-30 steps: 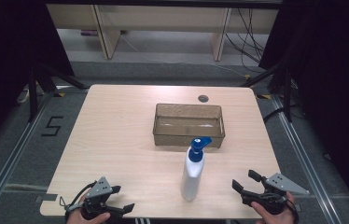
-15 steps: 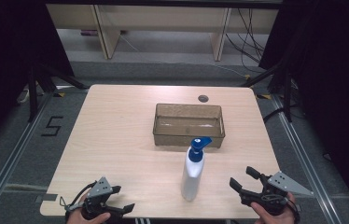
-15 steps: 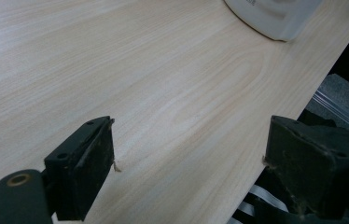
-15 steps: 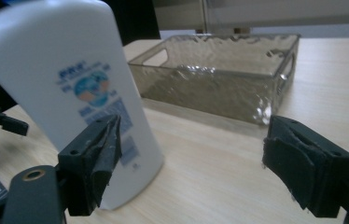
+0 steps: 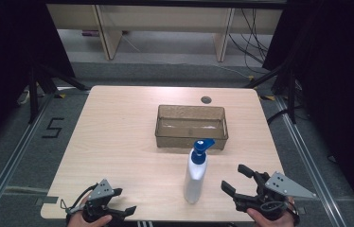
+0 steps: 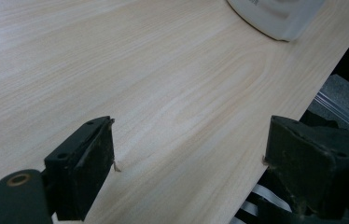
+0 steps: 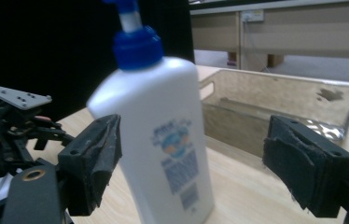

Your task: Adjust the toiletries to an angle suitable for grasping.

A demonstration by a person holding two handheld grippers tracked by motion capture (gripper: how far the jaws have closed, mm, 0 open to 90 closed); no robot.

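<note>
2 open grippers flank a pump bottle on a wooden table point(image 5: 118, 123).

Left to right: the left gripper point(image 5: 118, 213) rests at the near left edge, jaws spread on nothing. The white pump bottle point(image 5: 197, 175) stands upright near centre, just in front of the clear bin point(image 5: 191, 126). The right gripper point(image 5: 235, 181), jaws wide, points at the bottle from the near right. Likely next: a grasp, best taken square across the body, below the blue pump, to avoid tipping it.
</note>
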